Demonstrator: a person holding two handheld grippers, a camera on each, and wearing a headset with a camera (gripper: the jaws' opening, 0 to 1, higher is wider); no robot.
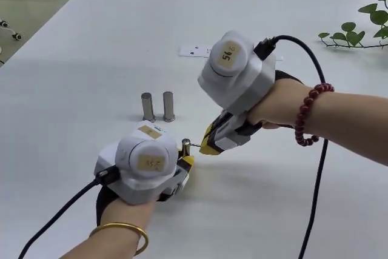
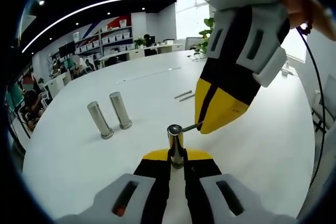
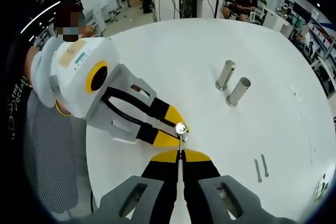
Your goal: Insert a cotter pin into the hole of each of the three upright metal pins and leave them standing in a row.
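Note:
My left gripper point(image 2: 176, 157) is shut on an upright metal pin point(image 2: 175, 141), holding it on the white table near its base. From the right, my right gripper point(image 3: 180, 156) is shut on a thin cotter pin point(image 3: 180, 141) whose tip meets the top of that pin point(image 3: 181, 128). In the head view the two grippers meet at the held pin point(image 1: 186, 146), the left gripper point(image 1: 185, 161) below and the right gripper point(image 1: 205, 148) beside it. Two more metal pins point(image 1: 148, 107) point(image 1: 168, 106) stand side by side just behind.
Two spare cotter pins point(image 3: 261, 168) lie on the table point(image 1: 73, 89) to the right of the work. A white label point(image 1: 197, 51) lies further back. Plant leaves point(image 1: 357, 34) reach in at the far right. A black cable point(image 1: 315, 168) trails from the right gripper.

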